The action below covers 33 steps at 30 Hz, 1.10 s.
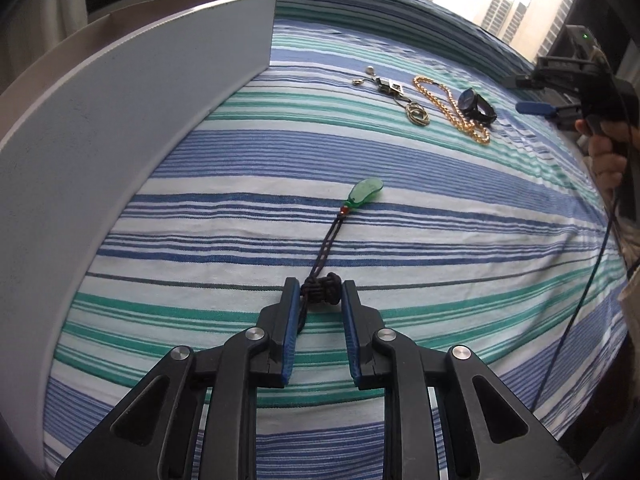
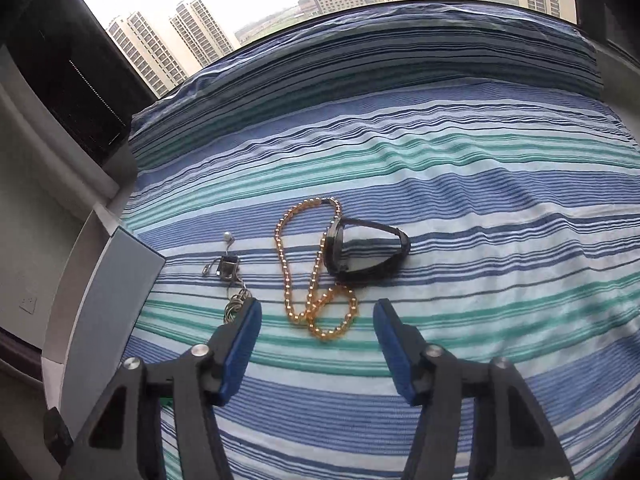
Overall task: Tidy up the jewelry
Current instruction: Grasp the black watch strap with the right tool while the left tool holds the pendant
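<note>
Striped bedding (image 1: 400, 240) in blue, white and green covers a bed that carries all the jewelry. At far left in the left wrist view stands a grey box (image 1: 120, 120) with upright walls. Right of it, the left gripper (image 1: 320, 300) has its jaws narrowed around the knotted end of a dark cord (image 1: 326, 248), which runs away from the jaws to a green pendant (image 1: 366, 192) lying flat on the bedding. Farther back lie a small cluster of silver pieces (image 1: 380, 84), then a gold bead necklace (image 1: 452, 108), then a black watch (image 1: 476, 106) touching the necklace. In the right wrist view, the right gripper (image 2: 318, 332) hangs over the near loop of the gold necklace, its jaws fairly wide with nothing between the pads. The person's hand (image 1: 608, 148) holds that gripper at far right.
</note>
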{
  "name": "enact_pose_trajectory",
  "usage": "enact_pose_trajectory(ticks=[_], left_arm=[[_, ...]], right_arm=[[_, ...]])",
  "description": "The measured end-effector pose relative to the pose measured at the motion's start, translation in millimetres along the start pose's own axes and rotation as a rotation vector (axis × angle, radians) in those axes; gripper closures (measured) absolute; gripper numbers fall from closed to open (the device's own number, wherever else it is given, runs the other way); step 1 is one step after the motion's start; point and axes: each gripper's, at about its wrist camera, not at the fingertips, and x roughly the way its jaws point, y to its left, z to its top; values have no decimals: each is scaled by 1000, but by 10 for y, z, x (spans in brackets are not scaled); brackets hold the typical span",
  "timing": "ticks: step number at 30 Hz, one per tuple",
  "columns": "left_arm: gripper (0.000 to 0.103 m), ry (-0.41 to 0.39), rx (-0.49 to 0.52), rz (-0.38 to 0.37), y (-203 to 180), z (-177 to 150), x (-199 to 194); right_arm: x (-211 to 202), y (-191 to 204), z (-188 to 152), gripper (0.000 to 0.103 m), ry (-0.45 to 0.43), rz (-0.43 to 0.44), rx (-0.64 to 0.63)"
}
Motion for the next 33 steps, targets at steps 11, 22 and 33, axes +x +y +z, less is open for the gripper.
enact_pose_trajectory(ticks=[11,22,33], left_arm=[[83,3,39,24,-34,-4,4],[83,-7,84,80,-133,-11,31],[83,-7,87,91,-168,-20,27]], right_arm=[[893,133,247,91,78,-159,-7],[-121,443,-419,92,-6,-148,-197],[-279,943,-1563,92,163,-100,-439]])
